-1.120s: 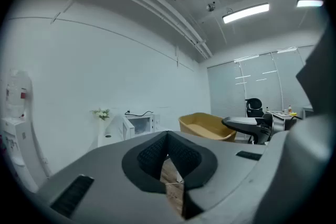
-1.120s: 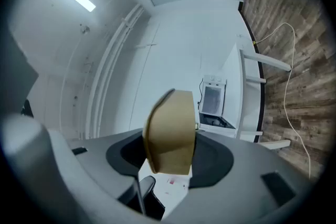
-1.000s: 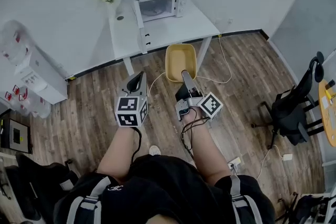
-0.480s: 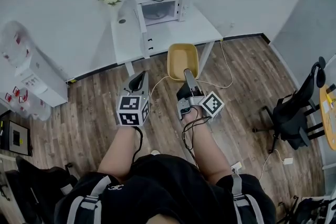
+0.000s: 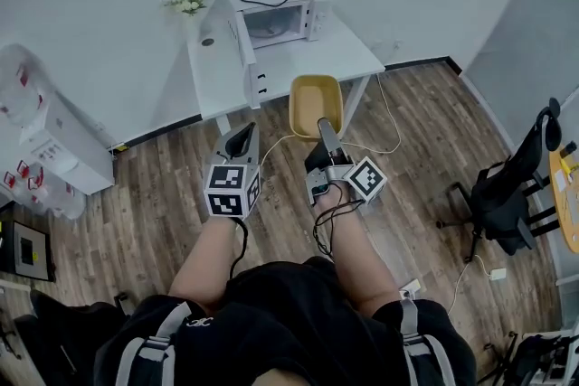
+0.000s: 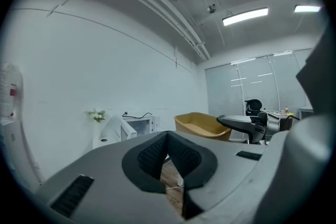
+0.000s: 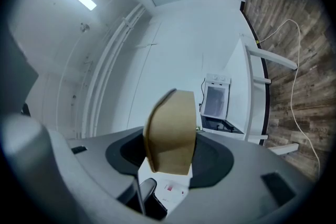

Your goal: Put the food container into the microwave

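Note:
A tan food container (image 5: 316,102) hangs in the air before the front edge of the white table (image 5: 312,59). My right gripper (image 5: 322,131) is shut on its near rim; the right gripper view shows the container (image 7: 170,131) edge-on between the jaws. The white microwave (image 5: 276,21) stands at the back of the table with its door (image 5: 226,30) swung open to the left, and its cavity (image 7: 214,100) lies ahead. My left gripper (image 5: 241,140) is shut and holds nothing, left of the container (image 6: 202,124) and over the wood floor.
A small bunch of flowers (image 5: 187,4) sits left of the microwave. A white cabinet (image 5: 56,145) stands at the far left. An office chair (image 5: 507,185) is to the right, and a cable (image 5: 391,117) trails on the floor beside the table leg.
The person has stepped a little toward the table; both grippers and the container sit nearer its front edge. Neither grip has changed.

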Demonstrator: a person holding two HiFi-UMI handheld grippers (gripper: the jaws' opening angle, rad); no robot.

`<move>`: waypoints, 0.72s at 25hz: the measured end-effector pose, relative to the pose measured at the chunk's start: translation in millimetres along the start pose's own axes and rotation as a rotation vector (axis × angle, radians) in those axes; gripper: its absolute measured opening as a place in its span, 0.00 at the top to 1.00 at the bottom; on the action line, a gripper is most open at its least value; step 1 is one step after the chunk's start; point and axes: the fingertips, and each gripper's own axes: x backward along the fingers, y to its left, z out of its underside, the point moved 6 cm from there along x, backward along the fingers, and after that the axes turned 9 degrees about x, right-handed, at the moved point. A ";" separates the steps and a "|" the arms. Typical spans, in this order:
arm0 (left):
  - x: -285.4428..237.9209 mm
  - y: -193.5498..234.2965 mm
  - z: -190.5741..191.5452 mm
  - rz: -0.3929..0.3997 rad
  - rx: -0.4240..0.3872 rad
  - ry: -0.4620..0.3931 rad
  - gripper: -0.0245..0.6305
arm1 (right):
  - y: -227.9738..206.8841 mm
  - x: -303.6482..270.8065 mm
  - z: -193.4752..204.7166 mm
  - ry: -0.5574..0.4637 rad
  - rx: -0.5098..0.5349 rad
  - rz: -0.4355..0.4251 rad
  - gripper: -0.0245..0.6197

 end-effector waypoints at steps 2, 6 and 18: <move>-5.0 4.1 0.6 0.007 0.003 0.001 0.95 | -3.0 -5.1 0.7 -0.003 -0.008 0.004 0.62; -18.1 6.2 2.7 0.017 0.007 0.003 0.95 | -13.3 -11.7 -7.2 -0.016 -0.012 0.012 0.62; -113.7 18.5 -0.6 0.001 -0.015 -0.021 0.95 | -73.4 -81.0 -57.0 0.001 -0.020 -0.026 0.62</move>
